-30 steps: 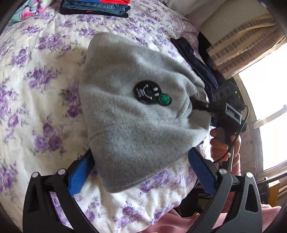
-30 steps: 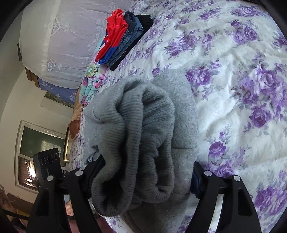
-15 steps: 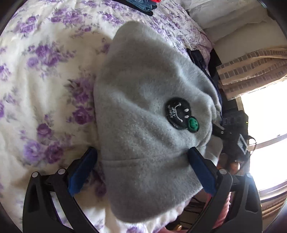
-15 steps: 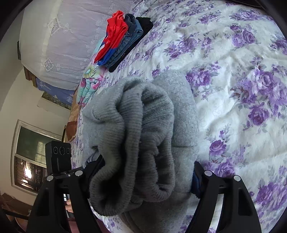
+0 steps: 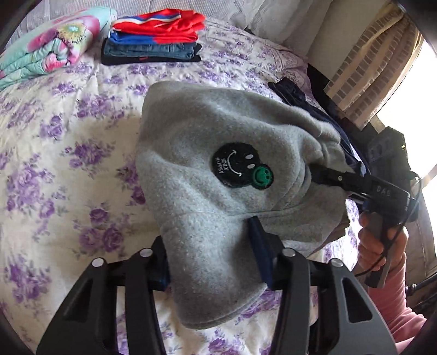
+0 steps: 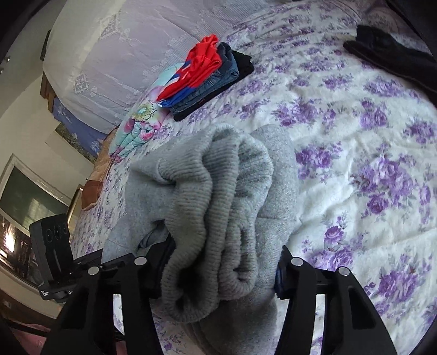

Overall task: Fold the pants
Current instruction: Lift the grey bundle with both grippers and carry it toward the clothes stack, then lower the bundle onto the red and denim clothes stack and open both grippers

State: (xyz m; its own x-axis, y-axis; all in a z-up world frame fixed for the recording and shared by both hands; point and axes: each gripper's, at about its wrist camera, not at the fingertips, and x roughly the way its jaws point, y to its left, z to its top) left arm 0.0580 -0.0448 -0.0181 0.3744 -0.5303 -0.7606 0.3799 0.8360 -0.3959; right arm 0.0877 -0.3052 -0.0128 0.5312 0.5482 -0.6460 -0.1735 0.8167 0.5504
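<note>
Broadly, the bed with its purple-flowered cover is being used as the work surface, and the grey fleece pants are being held bunched just above it. Being soft, thick and limp, they are likely to sag and are probably best taken at hem and waistband. The left gripper is being closed on the hem, the right gripper on the ribbed waistband, fingers narrowing around cloth.

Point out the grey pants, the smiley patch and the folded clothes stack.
grey pants (image 5: 191, 131), left wrist view, upper fleece panel.
smiley patch (image 5: 237, 164), left wrist view, black disc.
folded clothes stack (image 5: 158, 26), left wrist view, red top garment.
</note>
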